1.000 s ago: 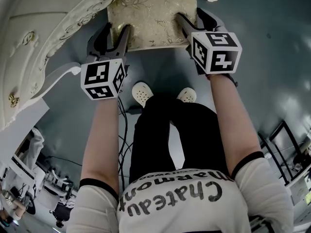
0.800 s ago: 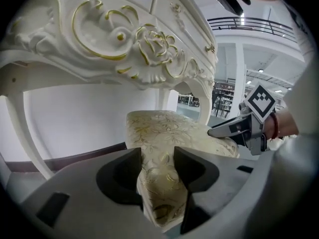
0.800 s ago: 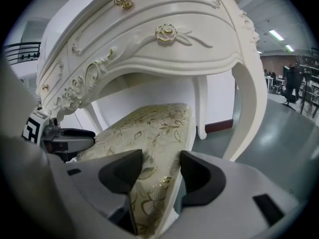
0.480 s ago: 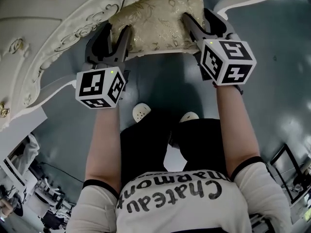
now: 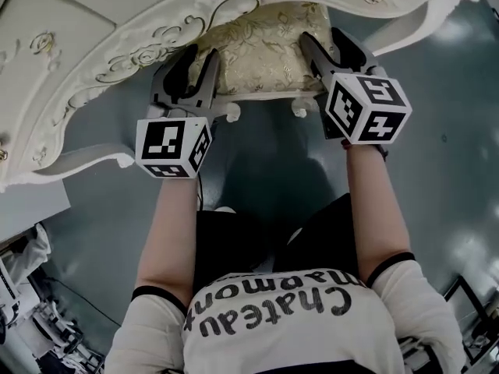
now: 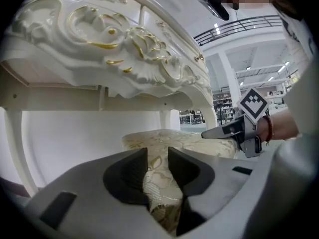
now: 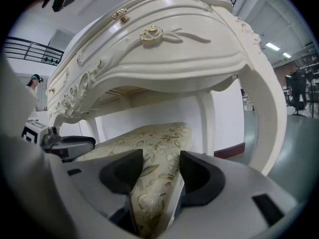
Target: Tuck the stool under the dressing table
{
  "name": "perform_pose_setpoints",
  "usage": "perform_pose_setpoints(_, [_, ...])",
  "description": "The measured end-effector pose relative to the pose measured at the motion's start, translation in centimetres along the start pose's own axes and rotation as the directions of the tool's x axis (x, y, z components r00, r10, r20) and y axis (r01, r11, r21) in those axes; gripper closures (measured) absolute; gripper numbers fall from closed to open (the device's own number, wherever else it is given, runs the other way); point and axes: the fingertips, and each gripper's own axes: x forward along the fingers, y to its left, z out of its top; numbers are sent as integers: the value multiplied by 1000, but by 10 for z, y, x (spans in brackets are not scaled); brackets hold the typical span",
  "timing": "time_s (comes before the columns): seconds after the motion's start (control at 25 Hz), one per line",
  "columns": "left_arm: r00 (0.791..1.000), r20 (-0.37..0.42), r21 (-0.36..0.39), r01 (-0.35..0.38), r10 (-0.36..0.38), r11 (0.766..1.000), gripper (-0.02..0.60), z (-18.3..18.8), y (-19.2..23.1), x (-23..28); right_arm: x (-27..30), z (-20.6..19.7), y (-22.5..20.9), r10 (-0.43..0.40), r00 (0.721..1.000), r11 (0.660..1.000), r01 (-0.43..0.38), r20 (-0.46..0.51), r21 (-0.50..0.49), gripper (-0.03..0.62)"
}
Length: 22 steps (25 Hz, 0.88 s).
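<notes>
The stool's gold floral cushion (image 5: 265, 49) lies half under the white carved dressing table (image 5: 117, 45), whose front edge hides its far part. My left gripper (image 5: 197, 65) is shut on the cushion's left near corner; its jaws have just been closing with the fabric between them. My right gripper (image 5: 326, 47) is shut on the right near corner. In the left gripper view the cushion (image 6: 172, 141) is pinched in the left gripper (image 6: 158, 161). In the right gripper view the cushion (image 7: 149, 143) sits in the right gripper (image 7: 160, 168), below the table's apron (image 7: 169, 49).
Two white stool feet (image 5: 232, 114) show below the cushion's near edge. The table's curved legs stand at the left (image 5: 86, 158) and right (image 5: 413, 29) on the grey floor. My own legs are close behind the stool. Cables lie on the floor at the lower left.
The stool and both grippers have moved further in under the table, whose front edge now covers more of the cushion. The left jaws have narrowed on the corner.
</notes>
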Motion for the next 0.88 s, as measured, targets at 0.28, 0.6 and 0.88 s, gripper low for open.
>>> perform_pose_setpoints(0.28, [999, 46, -17, -1, 2, 1000, 451, 3, 8, 12, 13, 11, -4, -30, 999, 998, 32, 42, -48, 356])
perform_pose_setpoints(0.6, [995, 103, -27, -3, 6, 1000, 451, 8, 18, 26, 27, 20, -10, -61, 994, 996, 66, 95, -59, 373])
perform_pose_setpoints(0.88, [990, 143, -11, -11, 12, 1000, 451, 10, 22, 31, 32, 26, -11, -81, 987, 993, 92, 136, -79, 384])
